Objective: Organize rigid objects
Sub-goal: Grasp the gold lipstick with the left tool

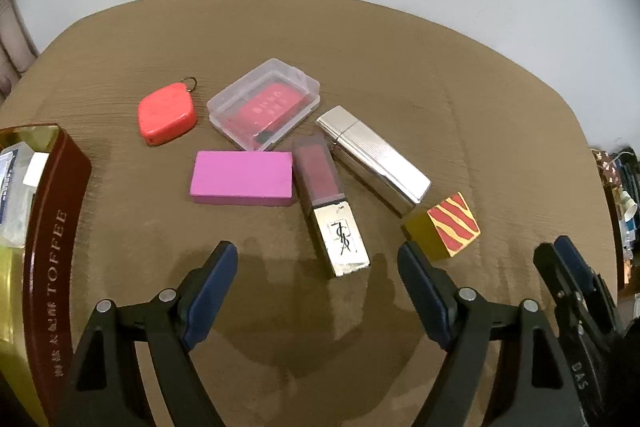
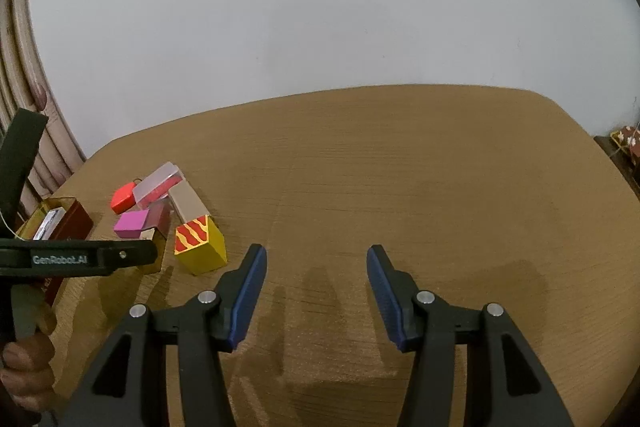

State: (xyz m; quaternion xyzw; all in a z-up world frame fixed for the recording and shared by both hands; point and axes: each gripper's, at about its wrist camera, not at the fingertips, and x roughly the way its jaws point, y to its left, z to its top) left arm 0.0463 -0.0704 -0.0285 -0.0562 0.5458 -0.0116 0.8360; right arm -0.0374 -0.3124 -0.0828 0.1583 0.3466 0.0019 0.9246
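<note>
While agape: both claws (image 1: 318, 273) (image 2: 316, 275) empty.

Block (image 1: 242, 177) left of lipstick (image 1: 330, 205)

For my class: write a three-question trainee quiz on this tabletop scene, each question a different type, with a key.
1. True or false: the left tongs grip the lipstick.
2. Which item touches the pink block? A) lipstick B) striped cube C) toffee tin
3. Fill in: the red card lies inside a clear plastic ____.

Key: 1 false, both tongs, including the right tongs, are open and empty; 2 A; 3 case.
</note>
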